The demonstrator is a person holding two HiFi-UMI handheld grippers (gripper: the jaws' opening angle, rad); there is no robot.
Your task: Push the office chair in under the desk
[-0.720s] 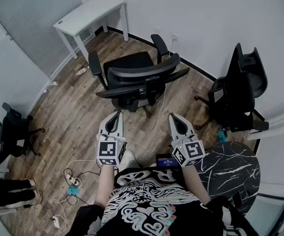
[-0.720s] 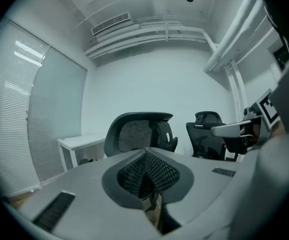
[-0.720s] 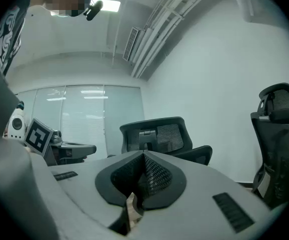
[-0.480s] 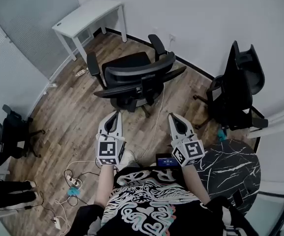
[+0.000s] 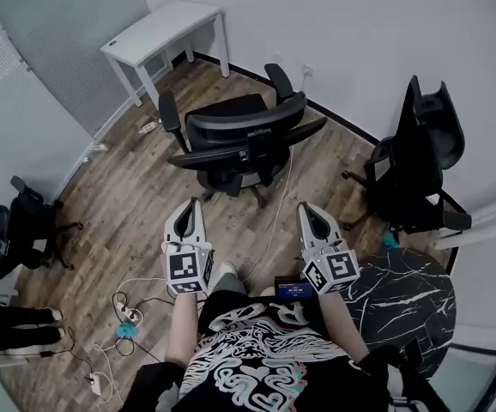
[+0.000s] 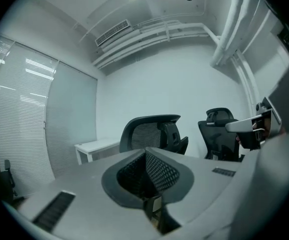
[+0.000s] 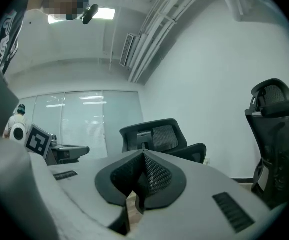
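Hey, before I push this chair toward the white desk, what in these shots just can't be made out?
Office chair wheels: head view, mostly covered by its seat and backrest; in the gripper views, blocked by the left gripper and right gripper themselves.
Space under the white desk: head view, hidden by its top.
Small item on the floor by the desk: head view, too small to identify.

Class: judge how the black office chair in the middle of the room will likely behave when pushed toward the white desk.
The office chair stands on a star base on smooth wood floor, so it should probably roll easily. Pushed high on its backrest, it may swivel rather than travel straight. The white cable near its base could snag it.
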